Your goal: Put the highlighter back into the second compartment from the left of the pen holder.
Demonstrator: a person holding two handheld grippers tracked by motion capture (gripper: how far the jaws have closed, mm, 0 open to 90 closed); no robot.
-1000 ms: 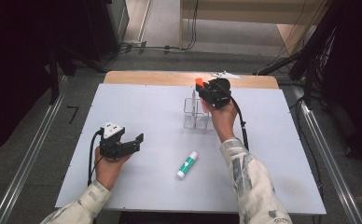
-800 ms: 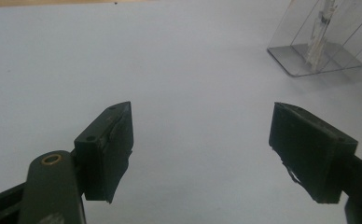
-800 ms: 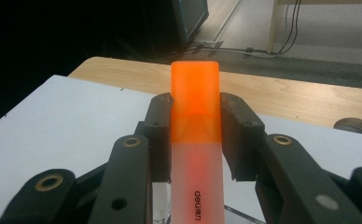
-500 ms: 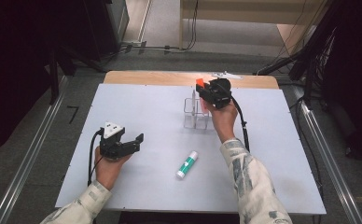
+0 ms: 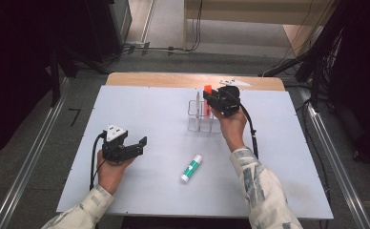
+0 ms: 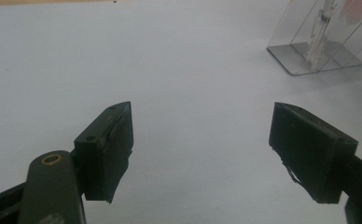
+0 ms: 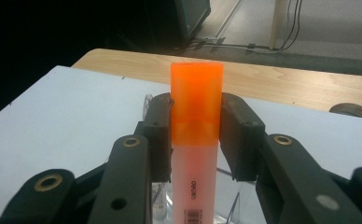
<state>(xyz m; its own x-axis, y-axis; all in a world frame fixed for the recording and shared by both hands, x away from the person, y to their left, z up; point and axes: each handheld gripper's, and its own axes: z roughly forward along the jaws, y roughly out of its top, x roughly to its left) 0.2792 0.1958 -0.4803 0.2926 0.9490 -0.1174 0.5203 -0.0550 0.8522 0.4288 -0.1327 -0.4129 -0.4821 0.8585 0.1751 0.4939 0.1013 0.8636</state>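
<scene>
A: Why do we hold the orange marker (image 7: pixel 196 116) straight up?

B: So it can slide down into the clear holder (image 5: pixel 198 117). Our right gripper (image 7: pixel 196 125) pinches it by the cap, right over the holder.

A: And our left gripper (image 6: pixel 201 140)?

B: It rests wide apart, holding nothing. The glue stick (image 5: pixel 191 168) lies on the table (image 5: pixel 278 167) between our arms.

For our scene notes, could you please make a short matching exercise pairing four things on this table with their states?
1. orange highlighter
2. glue stick
3. left gripper
4. clear holder

a. lying flat on the table
b. open, nothing between its fingers
c. clamped upright in the right gripper
d. standing under the right gripper

Pairs: 1-c, 2-a, 3-b, 4-d
</scene>
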